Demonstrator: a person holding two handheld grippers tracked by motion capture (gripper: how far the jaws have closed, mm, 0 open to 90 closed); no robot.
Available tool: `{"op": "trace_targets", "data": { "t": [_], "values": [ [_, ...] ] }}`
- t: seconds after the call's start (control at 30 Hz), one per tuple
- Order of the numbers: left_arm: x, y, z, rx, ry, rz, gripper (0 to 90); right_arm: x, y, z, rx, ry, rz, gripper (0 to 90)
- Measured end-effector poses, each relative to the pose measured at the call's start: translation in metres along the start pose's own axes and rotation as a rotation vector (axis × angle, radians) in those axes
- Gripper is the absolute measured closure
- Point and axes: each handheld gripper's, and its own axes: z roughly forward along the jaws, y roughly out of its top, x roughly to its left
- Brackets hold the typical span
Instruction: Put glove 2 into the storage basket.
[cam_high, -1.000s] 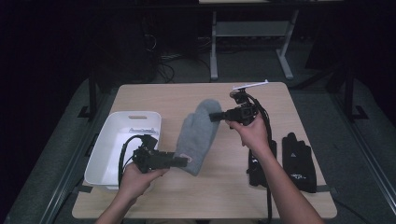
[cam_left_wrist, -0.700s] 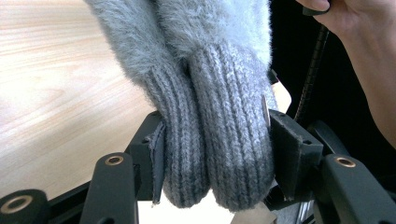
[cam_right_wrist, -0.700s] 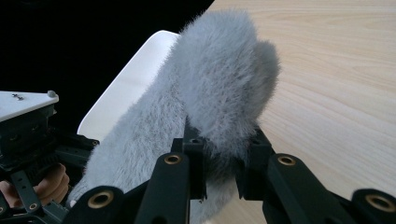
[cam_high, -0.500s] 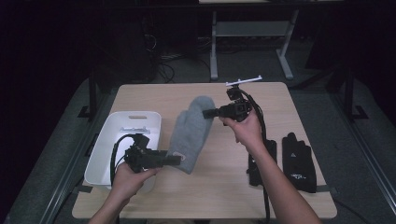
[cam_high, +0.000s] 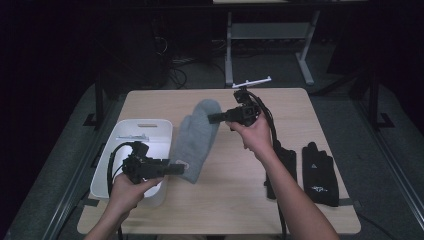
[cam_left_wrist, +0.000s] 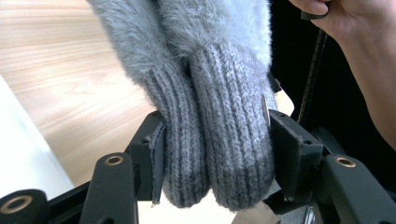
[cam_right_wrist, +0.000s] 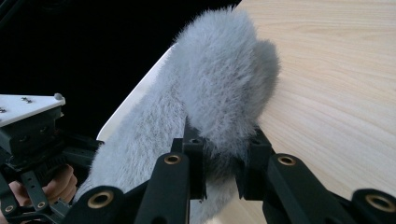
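A pair of grey fuzzy mittens (cam_high: 196, 137) hangs stretched between my two grippers, lifted off the wooden table (cam_high: 235, 200). My left gripper (cam_high: 177, 169) is shut on the two ribbed cuffs (cam_left_wrist: 219, 140), which sit side by side between its pads (cam_left_wrist: 292, 156). My right gripper (cam_high: 212, 119) is shut on the fluffy fingertip end (cam_right_wrist: 224, 88). The mittens' cuff end is beside the right rim of a white bin (cam_high: 145, 123).
Two black gloves (cam_high: 317, 172) lie flat on the right side of the table, one partly under the right forearm. A hand and the left gripper (cam_right_wrist: 32, 154) appear at lower left in the right gripper view. Dark floor and a desk frame (cam_high: 230, 45) lie beyond the far edge.
Both hands have carried the mittens leftward and slightly upward, nearer the white bin. Both grips are unchanged.
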Motion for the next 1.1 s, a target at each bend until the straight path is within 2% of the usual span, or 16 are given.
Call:
{"op": "trace_targets", "data": {
  "t": [0.43,0.57,1.1],
  "values": [
    [0.004,0.003,-0.018,-0.025,0.015,0.003,43.7,0.012,0.013,0.009,-0.002,0.027,-0.012,76.2],
    [0.007,0.002,-0.025,-0.038,0.021,-0.008,43.6,0.017,0.018,0.015,-0.001,0.037,-0.016,76.2],
    [0.022,-0.006,-0.058,-0.089,0.062,-0.050,43.6,0.033,0.036,0.051,0.006,0.107,-0.021,76.2]
  ]
}}
